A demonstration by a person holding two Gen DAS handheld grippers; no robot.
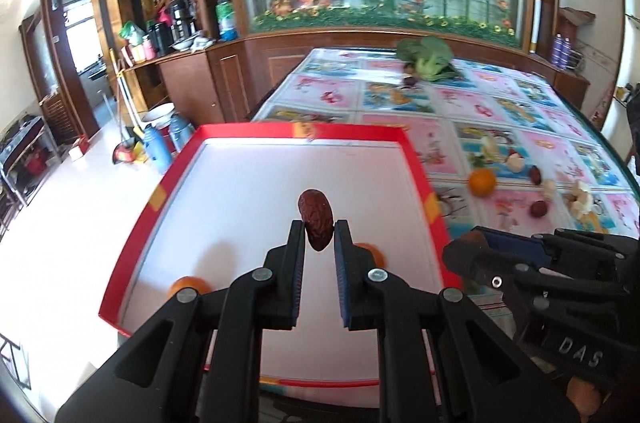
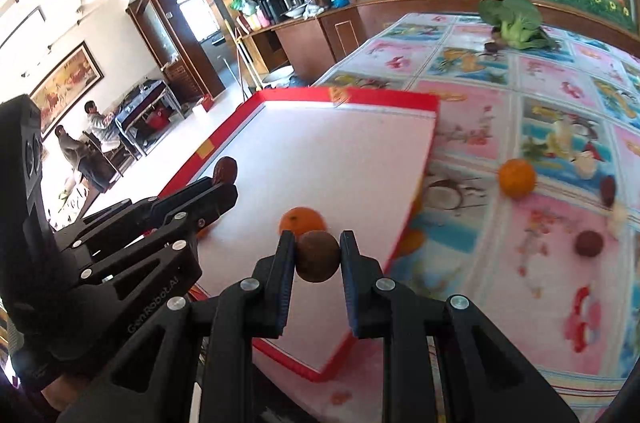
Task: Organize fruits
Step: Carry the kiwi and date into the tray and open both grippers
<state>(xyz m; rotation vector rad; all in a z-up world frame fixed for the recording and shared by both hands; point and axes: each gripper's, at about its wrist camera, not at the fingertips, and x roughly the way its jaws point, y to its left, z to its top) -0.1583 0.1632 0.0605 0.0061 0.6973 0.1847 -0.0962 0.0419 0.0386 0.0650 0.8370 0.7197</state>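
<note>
Above the red tray (image 1: pixel 416 163), both jaws grip small dark fruits.

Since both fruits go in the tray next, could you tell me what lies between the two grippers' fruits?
In the right wrist view, only bare white tray floor shows between the date and the round brown fruit; an orange sits just beyond the latter.
</note>
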